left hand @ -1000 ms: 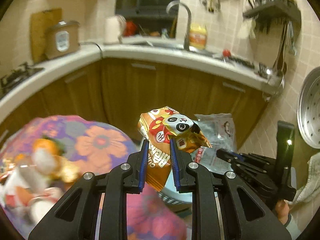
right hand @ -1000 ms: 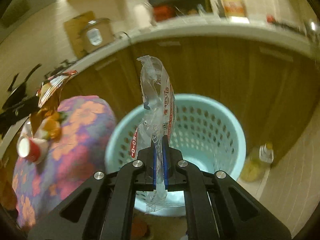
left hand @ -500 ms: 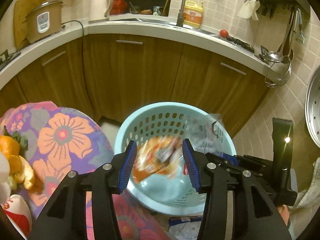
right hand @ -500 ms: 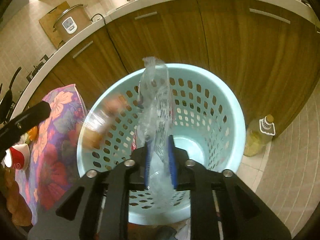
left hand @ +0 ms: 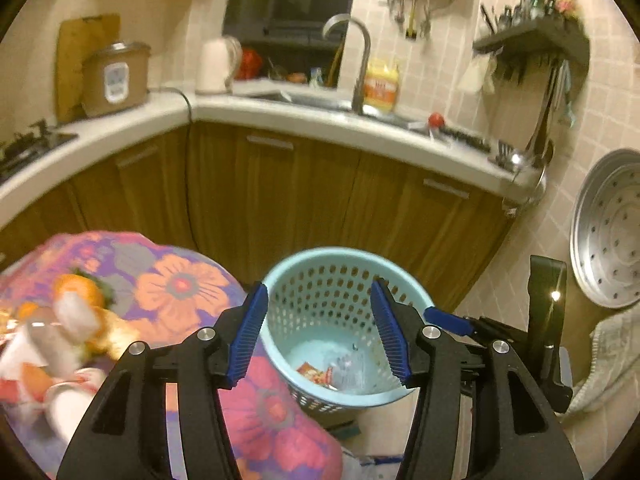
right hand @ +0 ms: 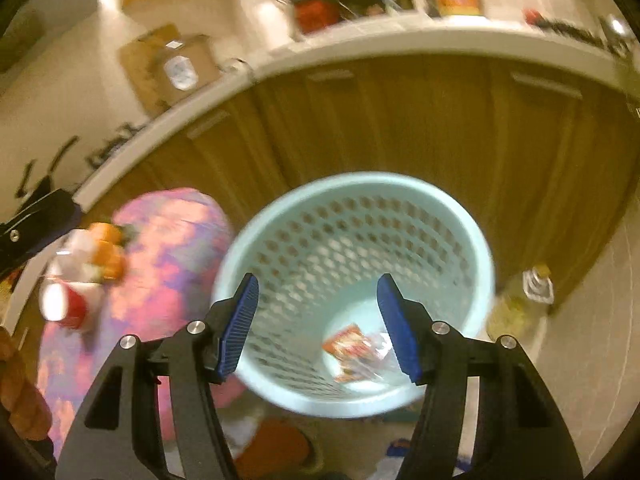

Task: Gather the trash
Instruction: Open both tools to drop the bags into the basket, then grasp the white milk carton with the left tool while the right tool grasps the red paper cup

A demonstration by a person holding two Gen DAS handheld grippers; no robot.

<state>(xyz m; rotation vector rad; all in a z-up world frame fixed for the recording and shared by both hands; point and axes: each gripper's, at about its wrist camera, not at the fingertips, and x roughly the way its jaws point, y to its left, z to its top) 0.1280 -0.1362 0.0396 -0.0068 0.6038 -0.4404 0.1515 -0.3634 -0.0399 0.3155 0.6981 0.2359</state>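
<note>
Left gripper [left hand: 318, 330] empty, jaws just opened wide, nothing between the blue pads [left hand: 248, 332]; right gripper [right hand: 318, 326] likewise empty and just opened, pads apart over open air. Both poised above the pale blue perforated basket [left hand: 280, 276], pointing down into it. On the basket floor: an orange snack wrapper [left hand: 314, 372] and, just beside it, a crumpled clear plastic wrapper [left hand: 352, 376], both seen too from the right wrist view, if blurred. Drop step judged done for this pair of items. Next move likely a swing back towards the flowered cloth [left hand: 180, 280] to the left of the basket, where orange peel [left hand: 78, 290] and white and red cups [right hand: 66, 304] lie in a heap; jaws already wide enough for another pick, though light, crumpled scraps call for a careful pinch. Beyond the basket: brown wooden cabinets [left hand: 312, 204] under a curved white counter [left hand: 280, 118], with a rice cooker [left hand: 116, 78], kettle, tap [left hand: 352, 52] and yellow bottle. Tiled wall, hanging utensils, a perforated steel tray [left hand: 608, 232] at right; an oil bottle [right hand: 528, 300] on the floor tiles
</note>
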